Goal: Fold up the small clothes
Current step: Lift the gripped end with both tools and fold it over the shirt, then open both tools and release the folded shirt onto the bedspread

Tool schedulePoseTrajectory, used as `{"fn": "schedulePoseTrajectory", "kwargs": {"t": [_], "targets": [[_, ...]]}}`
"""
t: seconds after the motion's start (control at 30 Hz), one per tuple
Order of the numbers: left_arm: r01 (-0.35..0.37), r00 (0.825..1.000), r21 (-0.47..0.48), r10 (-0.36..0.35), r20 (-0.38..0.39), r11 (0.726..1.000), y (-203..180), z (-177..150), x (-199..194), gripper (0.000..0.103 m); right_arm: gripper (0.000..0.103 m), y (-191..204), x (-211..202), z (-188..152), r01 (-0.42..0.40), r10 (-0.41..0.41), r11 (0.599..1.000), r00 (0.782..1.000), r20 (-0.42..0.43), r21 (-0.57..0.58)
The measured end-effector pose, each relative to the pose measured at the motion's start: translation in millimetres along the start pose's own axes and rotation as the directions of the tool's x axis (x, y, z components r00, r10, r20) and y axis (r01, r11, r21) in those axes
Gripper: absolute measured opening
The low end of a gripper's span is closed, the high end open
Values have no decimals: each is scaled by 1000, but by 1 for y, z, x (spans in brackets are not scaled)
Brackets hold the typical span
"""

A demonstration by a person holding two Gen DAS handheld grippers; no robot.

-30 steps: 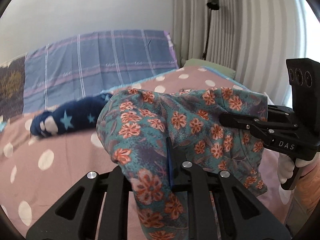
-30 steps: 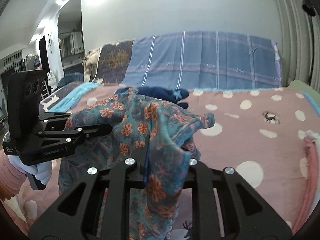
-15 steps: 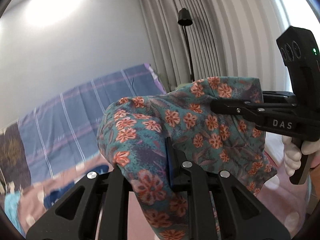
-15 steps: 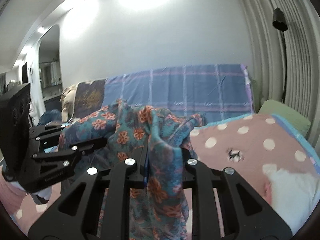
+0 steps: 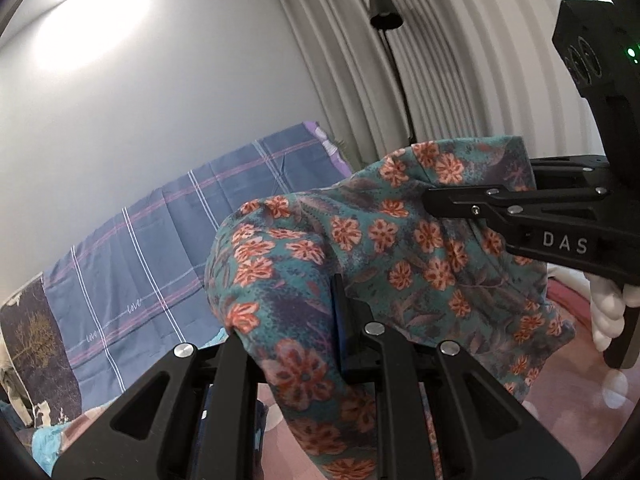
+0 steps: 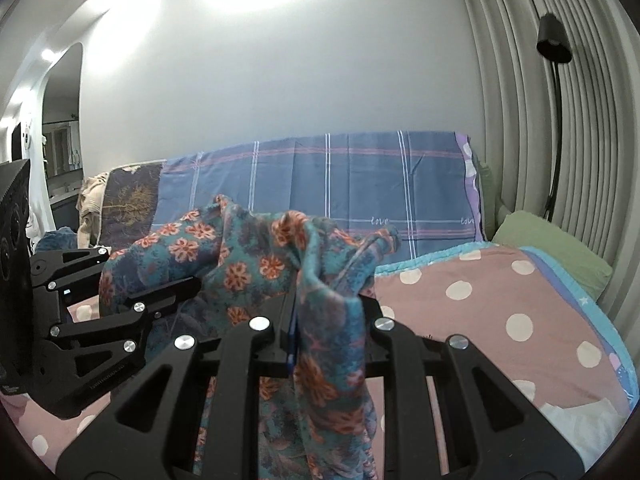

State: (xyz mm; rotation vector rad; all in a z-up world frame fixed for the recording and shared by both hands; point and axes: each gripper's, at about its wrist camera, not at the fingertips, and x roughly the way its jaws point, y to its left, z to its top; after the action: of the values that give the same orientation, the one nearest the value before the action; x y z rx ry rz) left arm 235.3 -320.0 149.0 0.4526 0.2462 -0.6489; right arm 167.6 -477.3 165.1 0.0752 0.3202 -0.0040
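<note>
Teal cotton garment with orange flower print (image 5: pixel 384 248) held up above pink polka-dot bedspread (image 6: pixel 500 300), stretched between both tools. Left gripper (image 5: pixel 340 320) clamped on one edge, right gripper (image 6: pixel 294 320) clamped on other; cloth bunches over both, hiding fingertips. Behind: blue plaid cover (image 6: pixel 352 184), grey wall, pleated curtain (image 6: pixel 580 120), black floor lamp (image 6: pixel 554 40), green pillow (image 6: pixel 548 248). White-gloved hand (image 5: pixel 608 312) partly cut off at frame edge.

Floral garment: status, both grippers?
Left gripper and right gripper both shut on the teal floral fabric garment. Garment hangs above the pink polka-dot bedspread. Nothing in the way.
</note>
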Motion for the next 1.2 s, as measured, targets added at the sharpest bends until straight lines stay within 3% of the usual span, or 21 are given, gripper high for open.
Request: {"fn": "schedulePoseTrajectory", "kwargs": {"t": [0.3,0.33,0.37,0.4,0.43,0.5,0.53,0.57,0.6,0.67,0.73,0.9,1.03,1.2], "targets": [[36,994,-87,-44,-96,996,14,-32,92,19,18,-21,100,-19,47,-43,998,992,-117,32],[43,992,-85,-53,-114,995,14,-38,107,26,21,-25,114,-24,62,-57,998,989,-136,33],[33,985,-90,-48,-166,995,14,-54,130,33,34,-27,126,-31,95,-89,995,984,-155,30],[18,973,-109,-42,-225,994,13,-68,147,42,50,-31,142,-41,156,-149,987,972,-183,24],[0,954,-133,-40,-298,991,11,-86,166,42,72,-38,166,-61,270,-257,963,928,-270,9],[-35,898,-148,-33,-438,988,3,-133,196,42,61,-56,203,-110,359,-323,933,836,-443,-2],[-37,876,-126,-28,-481,991,-4,-152,203,44,59,-62,211,-129,360,-312,933,819,-482,8],[-28,879,-101,-24,-476,994,-11,-172,204,45,59,-68,217,-151,359,-296,933,800,-521,21],[-31,901,-105,-18,-433,994,-13,-178,198,46,59,-74,221,-170,352,-269,935,789,-552,47],[-45,915,-91,4,-404,995,-18,-181,191,46,61,-93,211,-193,318,-171,924,839,-516,211],[-56,913,-64,25,-407,996,-23,-179,190,46,61,-99,206,-194,300,-133,914,858,-497,274],[-59,916,-74,24,-401,996,-24,-179,187,48,61,-89,209,-191,324,-186,923,850,-493,210],[-64,912,-121,9,-409,991,-11,-183,194,59,61,-91,210,-193,328,-195,922,852,-486,205],[-96,904,-175,12,-427,980,-1,-185,199,75,63,-85,213,-196,372,-260,918,826,-500,137]]}}
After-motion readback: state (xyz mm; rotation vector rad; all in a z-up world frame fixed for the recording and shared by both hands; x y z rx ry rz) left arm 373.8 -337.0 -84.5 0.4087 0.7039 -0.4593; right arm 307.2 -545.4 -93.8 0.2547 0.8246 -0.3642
